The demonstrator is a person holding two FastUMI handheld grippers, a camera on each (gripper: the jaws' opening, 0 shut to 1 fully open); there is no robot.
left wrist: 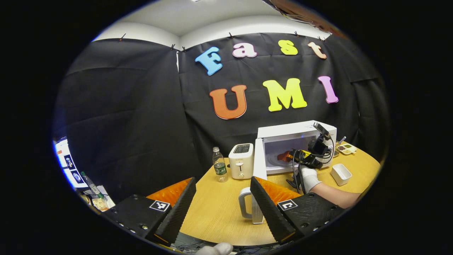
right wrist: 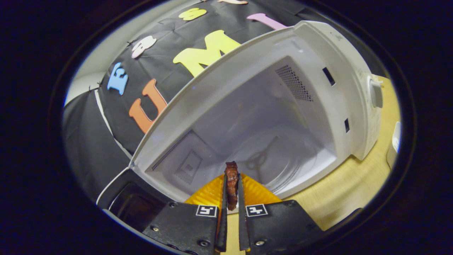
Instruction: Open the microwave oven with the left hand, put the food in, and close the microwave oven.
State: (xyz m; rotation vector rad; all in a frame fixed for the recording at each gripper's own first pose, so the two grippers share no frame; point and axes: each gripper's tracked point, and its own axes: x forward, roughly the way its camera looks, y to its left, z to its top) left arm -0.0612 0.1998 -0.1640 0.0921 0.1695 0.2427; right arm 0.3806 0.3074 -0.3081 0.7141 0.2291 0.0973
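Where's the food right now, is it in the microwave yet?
Not yet: in the right gripper view the food is pinched between the right gripper fingers, right at the open front of the microwave, above the cavity floor.

White glove [left wrist: 308, 178] on hand; black gripper bodies (square tags, screws).

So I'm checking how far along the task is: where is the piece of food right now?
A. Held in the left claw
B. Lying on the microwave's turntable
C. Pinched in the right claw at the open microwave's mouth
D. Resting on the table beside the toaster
C: in the right gripper view the right claw is shut on the brown food, just in front of the open microwave cavity.
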